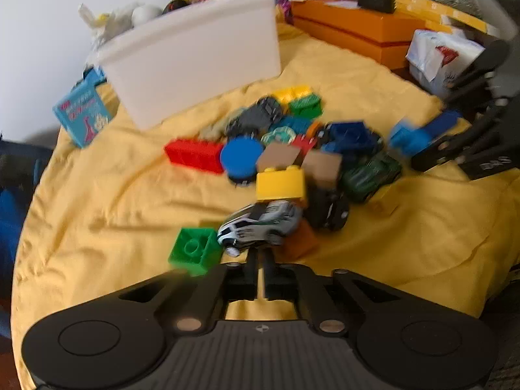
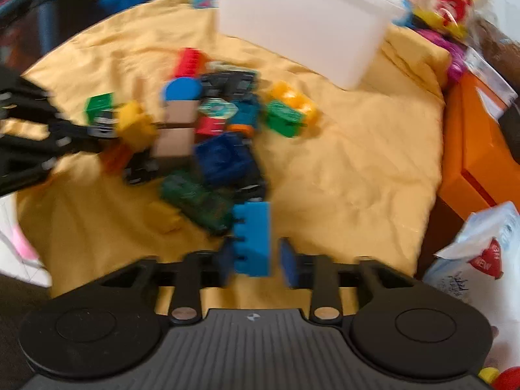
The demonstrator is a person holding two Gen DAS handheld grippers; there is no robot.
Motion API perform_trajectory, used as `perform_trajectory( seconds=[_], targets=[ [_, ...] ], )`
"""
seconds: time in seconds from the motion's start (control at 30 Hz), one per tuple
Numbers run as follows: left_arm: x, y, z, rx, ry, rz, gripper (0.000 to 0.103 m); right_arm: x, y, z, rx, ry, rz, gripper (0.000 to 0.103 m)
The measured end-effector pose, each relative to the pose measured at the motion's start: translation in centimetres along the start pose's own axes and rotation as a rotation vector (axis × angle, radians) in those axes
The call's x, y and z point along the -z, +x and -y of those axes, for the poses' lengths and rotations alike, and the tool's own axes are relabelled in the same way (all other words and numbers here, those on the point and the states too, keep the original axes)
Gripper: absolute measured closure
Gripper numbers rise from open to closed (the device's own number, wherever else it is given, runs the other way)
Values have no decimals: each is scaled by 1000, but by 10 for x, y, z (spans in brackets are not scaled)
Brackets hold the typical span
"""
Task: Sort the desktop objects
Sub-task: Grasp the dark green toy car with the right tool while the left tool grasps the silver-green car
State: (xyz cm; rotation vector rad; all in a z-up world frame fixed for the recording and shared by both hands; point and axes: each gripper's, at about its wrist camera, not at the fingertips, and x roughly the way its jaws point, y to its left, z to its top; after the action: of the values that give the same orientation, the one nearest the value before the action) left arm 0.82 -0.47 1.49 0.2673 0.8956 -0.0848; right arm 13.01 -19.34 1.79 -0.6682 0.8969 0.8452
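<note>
Sorting barely begun: toy pile (image 1: 292, 149) unsorted at 12 o'clock. Left hand-held gripper (image 1: 260, 260) narrow at silver toy car (image 1: 260, 224); right hand-held gripper (image 2: 256, 256) wide around blue brick (image 2: 253, 237), grip unclear.

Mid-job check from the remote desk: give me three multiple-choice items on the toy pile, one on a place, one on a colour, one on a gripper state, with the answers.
1. Where is the white bin relative to the toy pile?
A. Beyond it, on the yellow cloth
B. Under the pile
C. On the orange box

2. What colour is the brick between the right gripper's fingers?
A. Red
B. Light blue
C. Green

3. How do the left gripper's fingers stand?
A. Wide open
C. Out of view
B. Nearly closed, at the silver toy car

Answers: 1 A, the bin stands on the cloth behind the toys. 2 B, the light blue brick sits between the fingers. 3 B, only a thin gap shows between them; blur hides whether they grip the car.
</note>
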Motion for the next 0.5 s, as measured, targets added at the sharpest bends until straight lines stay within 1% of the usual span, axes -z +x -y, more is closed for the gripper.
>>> perform_trajectory(
  seconds=[0.03, 0.07, 0.1, 0.13, 0.17, 0.2, 0.23, 0.27, 0.3, 0.33, 0.37, 0.4, 0.43, 0.47, 0.5],
  targets=[
    [-1, -4, 3, -1, 17, 10, 92, -1, -3, -1, 58, -14, 20, 52],
    [-4, 1, 5, -6, 29, 17, 90, -1, -10, -5, 109, -49, 60, 52],
    [-1, -1, 5, -12, 59, 25, 89, 0, -20, -10, 127, -91, 101, 52],
    [-2, -6, 9, -34, 94, 31, 83, -1, -26, -14, 112, -128, 125, 53],
    [-2, -9, 13, -55, 137, 35, 80, 1, -34, -20, 67, -170, 144, 53],
    [-3, -10, 13, -56, 170, 30, 79, 3, -39, -24, 17, -209, 149, 54],
    [-6, -12, 12, -48, 203, 21, 77, 3, -39, -30, -28, -249, 140, 54],
    [-4, -19, 13, -26, 213, 57, 76, 4, -37, -35, -67, -291, 122, 55],
    [-5, -22, 12, -11, 238, 59, 76, 4, -33, -39, -89, -324, 106, 56],
    [-6, -25, 9, 12, 259, 82, 75, 4, -29, -42, -94, -349, 95, 60],
    [-5, -27, 7, 39, 284, 116, 75, 2, -21, -42, -99, -371, 81, 61],
    [-5, -27, 5, 39, 337, 127, 73, -1, -13, -41, -106, -382, 66, 61],
    [-2, -26, 6, 34, 403, 138, 68, -5, -5, -37, -112, -388, 44, 61],
    [-3, -25, 7, 35, 475, 130, 66, -8, 2, -34, -136, -396, 23, 60],
    [-2, -22, 8, 36, 548, 121, 66, -11, 7, -30, -168, -401, 8, 59]
  ],
)
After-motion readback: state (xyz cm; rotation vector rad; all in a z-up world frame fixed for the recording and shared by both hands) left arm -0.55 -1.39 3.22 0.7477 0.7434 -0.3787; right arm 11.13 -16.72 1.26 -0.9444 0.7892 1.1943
